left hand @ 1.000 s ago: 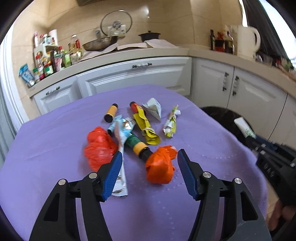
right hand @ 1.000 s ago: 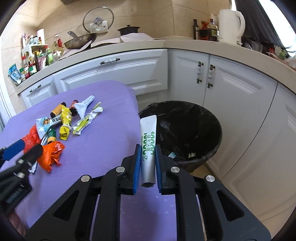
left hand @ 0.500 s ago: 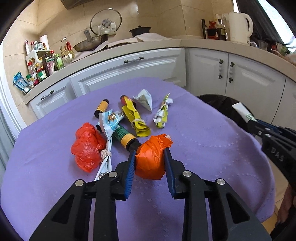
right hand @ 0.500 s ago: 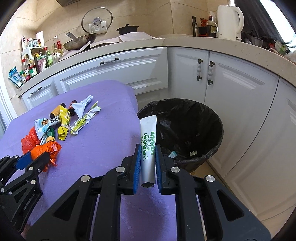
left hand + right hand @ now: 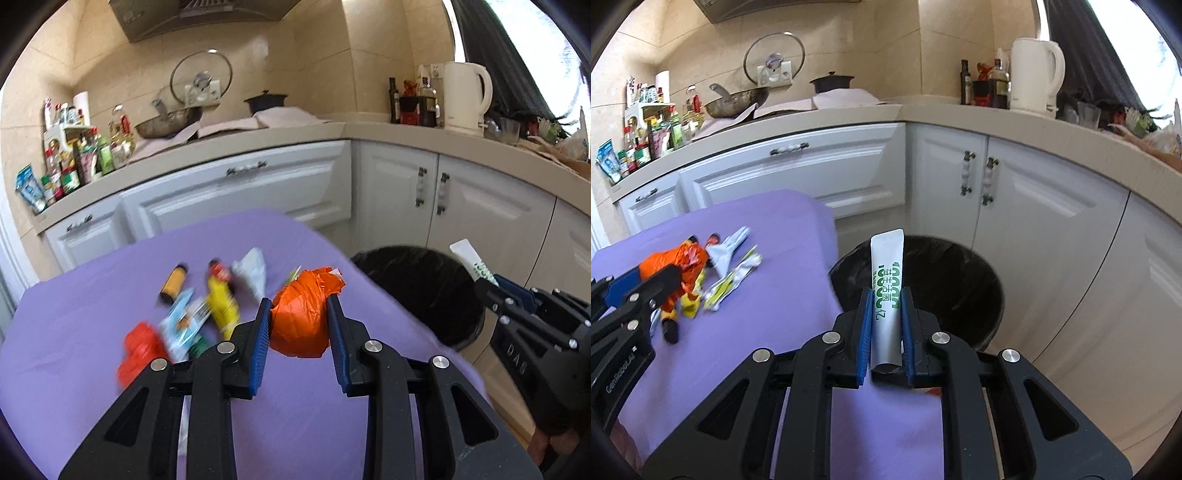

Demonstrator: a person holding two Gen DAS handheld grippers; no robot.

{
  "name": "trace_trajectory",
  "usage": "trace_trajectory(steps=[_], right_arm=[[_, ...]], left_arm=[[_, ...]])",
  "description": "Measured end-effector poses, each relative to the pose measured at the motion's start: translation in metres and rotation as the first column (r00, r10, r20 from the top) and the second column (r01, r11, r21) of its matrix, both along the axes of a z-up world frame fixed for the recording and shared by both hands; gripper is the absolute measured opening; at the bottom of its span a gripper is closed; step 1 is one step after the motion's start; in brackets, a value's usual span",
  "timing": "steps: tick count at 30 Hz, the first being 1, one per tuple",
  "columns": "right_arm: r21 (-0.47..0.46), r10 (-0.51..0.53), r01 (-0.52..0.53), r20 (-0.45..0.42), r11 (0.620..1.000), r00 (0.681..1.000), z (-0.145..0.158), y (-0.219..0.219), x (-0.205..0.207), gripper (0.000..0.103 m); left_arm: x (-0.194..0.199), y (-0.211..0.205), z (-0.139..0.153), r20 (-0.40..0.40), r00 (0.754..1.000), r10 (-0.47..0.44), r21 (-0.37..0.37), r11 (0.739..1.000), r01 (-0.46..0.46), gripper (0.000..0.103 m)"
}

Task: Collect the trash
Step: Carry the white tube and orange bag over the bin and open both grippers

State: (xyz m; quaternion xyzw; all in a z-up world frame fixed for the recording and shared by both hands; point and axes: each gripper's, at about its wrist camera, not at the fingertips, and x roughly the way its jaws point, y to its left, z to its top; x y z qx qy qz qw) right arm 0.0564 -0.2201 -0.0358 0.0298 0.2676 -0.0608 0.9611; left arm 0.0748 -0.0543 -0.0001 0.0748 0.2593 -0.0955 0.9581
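Purple-covered bench (image 5: 110, 369) fills the left side, black-lined trash bin (image 5: 953, 280) sits just off its edge. Left gripper (image 5: 297, 325) has its jaws pinching a crumpled orange bag (image 5: 301, 314) above the bench. Right gripper (image 5: 885, 325) jaws clamp a white tube (image 5: 886, 273) upright before the bin.

Beige tiled walls (image 5: 945, 44) rise above white cabinets (image 5: 798, 173); daylight enters a window (image 5: 569, 55) at upper right.
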Motion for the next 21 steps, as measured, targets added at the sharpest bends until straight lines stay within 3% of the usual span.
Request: trace_trajectory(steps=[11, 21], right_arm=[[-0.024, -0.090, 0.091, 0.027, 0.996, 0.996, 0.010, -0.039, 0.036, 0.015], [-0.027, -0.122, 0.122, 0.011, 0.992, 0.992, 0.002, -0.062, 0.067, 0.015]], left_arm=[[0.054, -0.056, 0.004, 0.006, 0.999, -0.038, -0.012, 0.999, 0.038, 0.031], [0.096, -0.088, -0.007, -0.025, 0.998, -0.059, 0.009, 0.998, 0.059, 0.031]])
